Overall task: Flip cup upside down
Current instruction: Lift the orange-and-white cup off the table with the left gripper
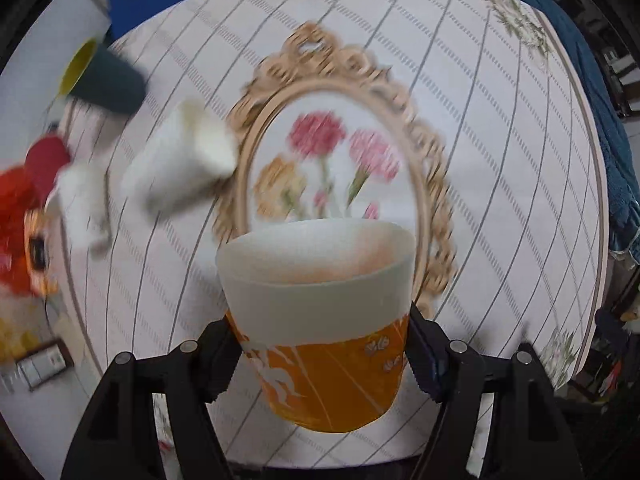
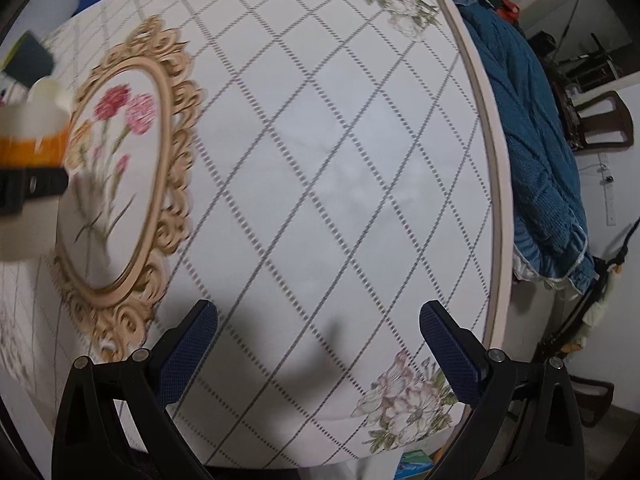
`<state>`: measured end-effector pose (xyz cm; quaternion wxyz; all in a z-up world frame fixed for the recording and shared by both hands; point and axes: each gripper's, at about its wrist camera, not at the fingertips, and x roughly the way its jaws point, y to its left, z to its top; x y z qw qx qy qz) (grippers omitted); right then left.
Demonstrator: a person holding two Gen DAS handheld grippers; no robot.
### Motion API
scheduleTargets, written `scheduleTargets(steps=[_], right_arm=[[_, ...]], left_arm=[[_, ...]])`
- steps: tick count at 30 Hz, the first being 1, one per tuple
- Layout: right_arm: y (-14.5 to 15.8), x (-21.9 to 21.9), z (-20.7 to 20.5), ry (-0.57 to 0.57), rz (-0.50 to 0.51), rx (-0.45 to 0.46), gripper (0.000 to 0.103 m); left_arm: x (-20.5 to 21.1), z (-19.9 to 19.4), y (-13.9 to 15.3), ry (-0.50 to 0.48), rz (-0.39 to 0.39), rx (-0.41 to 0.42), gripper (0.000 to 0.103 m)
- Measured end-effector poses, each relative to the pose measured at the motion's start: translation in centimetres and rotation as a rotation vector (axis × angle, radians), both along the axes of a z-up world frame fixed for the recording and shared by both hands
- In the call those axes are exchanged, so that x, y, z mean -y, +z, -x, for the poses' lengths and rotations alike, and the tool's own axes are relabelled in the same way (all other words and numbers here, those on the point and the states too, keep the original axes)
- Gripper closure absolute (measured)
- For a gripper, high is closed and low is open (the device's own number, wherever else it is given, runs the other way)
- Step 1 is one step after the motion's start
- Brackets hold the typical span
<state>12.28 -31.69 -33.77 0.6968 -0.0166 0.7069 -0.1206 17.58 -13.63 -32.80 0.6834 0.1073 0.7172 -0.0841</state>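
My left gripper [image 1: 320,354] is shut on an orange cup [image 1: 320,332] with a white upper band. It holds the cup by its sides above the table, mouth away from the camera. The same cup [image 2: 32,136] shows at the far left of the right wrist view, with the left gripper's black finger below it. My right gripper [image 2: 318,344] is open and empty, over the tablecloth near the table's front right part.
The round table [image 2: 486,160] has a white diamond-pattern cloth with a gold-framed flower print [image 1: 332,160]. A white cup [image 1: 184,162], a dark cup with yellow inside [image 1: 104,76] and a red plush toy [image 1: 24,220] are at the left. A blue cloth [image 2: 536,132] hangs at the right.
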Motion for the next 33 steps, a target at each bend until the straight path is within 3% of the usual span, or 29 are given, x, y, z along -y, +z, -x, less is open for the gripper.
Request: scheduleTargets(steps=[3,14,24,33], right_arm=[[0.3,-1.6,1.4,0.025,-0.037,0.006,0.001],[-1.3,-6.9,6.5,0.073,-0.163,-0.051,0.001],[-3.1,-9.0,9.1,0.006,-0.277,-0.094,0.001],[-4.2,-8.9,10.9,-0.031,-0.238,-0.118,0.001]], left_arm=[[-3.2,3.3,0.4,0.06,-0.005,-0.006,0.034],[-9.3,8.3,-2.6,0.18,-0.028,-0.059,0.033],[-12.1,8.2,-7.0,0.193,0.019,-0.142,0.033],[-12.8,7.2,-10.1,0.162,0.041,-0.175,0.033]])
